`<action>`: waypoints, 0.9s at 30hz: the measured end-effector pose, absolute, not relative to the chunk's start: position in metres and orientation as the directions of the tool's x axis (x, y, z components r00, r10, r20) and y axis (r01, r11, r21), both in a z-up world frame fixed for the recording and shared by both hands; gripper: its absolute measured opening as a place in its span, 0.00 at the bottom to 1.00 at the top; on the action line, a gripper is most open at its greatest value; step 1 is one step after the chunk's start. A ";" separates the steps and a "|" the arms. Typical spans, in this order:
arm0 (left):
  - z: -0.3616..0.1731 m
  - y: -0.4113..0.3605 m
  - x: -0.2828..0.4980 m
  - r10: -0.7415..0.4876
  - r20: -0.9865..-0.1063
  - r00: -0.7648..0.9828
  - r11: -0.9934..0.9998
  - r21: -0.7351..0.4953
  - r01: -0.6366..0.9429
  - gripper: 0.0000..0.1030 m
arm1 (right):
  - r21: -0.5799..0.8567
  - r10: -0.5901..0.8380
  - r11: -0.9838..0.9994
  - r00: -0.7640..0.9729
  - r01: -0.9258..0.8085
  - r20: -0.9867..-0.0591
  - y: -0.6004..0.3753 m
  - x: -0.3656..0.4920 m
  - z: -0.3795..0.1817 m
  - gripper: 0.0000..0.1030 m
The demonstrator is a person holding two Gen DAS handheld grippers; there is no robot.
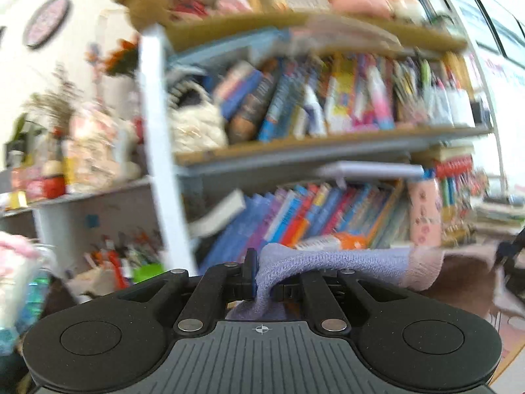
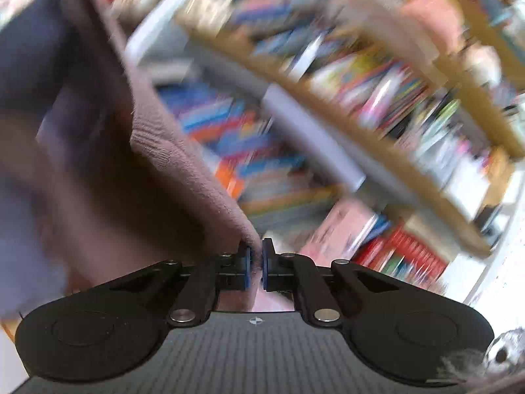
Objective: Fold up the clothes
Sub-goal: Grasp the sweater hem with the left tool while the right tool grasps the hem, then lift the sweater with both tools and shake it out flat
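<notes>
I hold one knit garment between both grippers, lifted in the air in front of a bookshelf. In the left wrist view my left gripper [image 1: 264, 277] is shut on its lavender part [image 1: 331, 259], which stretches to the right and turns dusty pink [image 1: 426, 269]. In the right wrist view my right gripper [image 2: 256, 267] is shut on the pink knit edge [image 2: 183, 164], which hangs up and to the left; a dark navy part [image 2: 29, 49] shows at the top left. Both views are motion-blurred.
A tall bookshelf [image 1: 328, 147] packed with colourful books fills the background, also in the right wrist view [image 2: 361, 115]. A side shelf [image 1: 82, 193] with boxes and dried flowers stands at the left. A fuzzy grey thing [image 2: 492, 358] sits at the bottom right.
</notes>
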State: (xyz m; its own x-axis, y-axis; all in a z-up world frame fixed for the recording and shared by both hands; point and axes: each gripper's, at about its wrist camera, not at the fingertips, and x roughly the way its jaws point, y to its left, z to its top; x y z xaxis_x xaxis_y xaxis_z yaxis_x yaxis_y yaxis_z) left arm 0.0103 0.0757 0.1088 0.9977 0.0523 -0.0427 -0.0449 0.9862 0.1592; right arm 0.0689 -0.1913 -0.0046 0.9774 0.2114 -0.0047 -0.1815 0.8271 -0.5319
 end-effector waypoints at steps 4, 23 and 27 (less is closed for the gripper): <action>0.146 0.096 -0.044 0.067 0.124 0.990 0.992 0.102 -0.080 0.07 | -0.513 0.231 0.856 0.934 -0.062 0.273 -0.189 0.005 0.061 0.06; 0.146 0.119 -0.013 -0.057 -0.014 0.998 0.983 0.176 0.058 0.08 | -0.705 0.193 0.706 0.939 0.069 0.285 -0.186 -0.002 0.119 0.06; 0.079 0.107 0.095 -0.061 -0.341 0.938 0.974 0.184 0.130 0.09 | -0.767 0.148 0.632 0.989 -0.112 -0.022 -0.180 0.089 0.054 0.06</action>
